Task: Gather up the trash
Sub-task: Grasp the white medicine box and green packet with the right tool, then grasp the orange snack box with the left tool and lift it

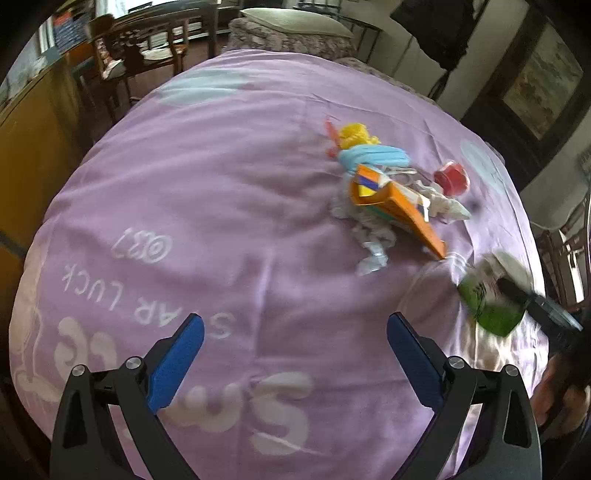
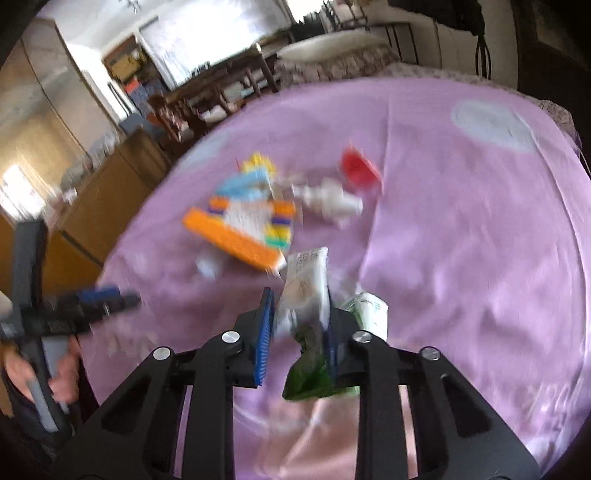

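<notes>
A pile of trash lies on the purple bed sheet [image 1: 221, 184]: an orange carton [image 1: 399, 206], a red cap [image 1: 451, 180], a yellow and light blue bundle [image 1: 369, 151] and crumpled clear plastic [image 1: 371, 236]. My right gripper [image 2: 301, 306] is shut on a green and white wrapper [image 2: 304, 277], which sticks up between its blue pads just in front of the orange carton [image 2: 236, 236]. The left wrist view shows that wrapper [image 1: 487, 299] at the right, lifted off the sheet. My left gripper [image 1: 295, 321] stands open over bare sheet, short of the pile, with nothing between its fingers.
A wooden cabinet [image 1: 33, 147] runs along the bed's left side. Chairs and a table [image 1: 147, 48] stand behind it, and a pillow [image 1: 295, 22] lies at the head. The person's hand [image 2: 62, 373] holds the left gripper at the left of the right wrist view.
</notes>
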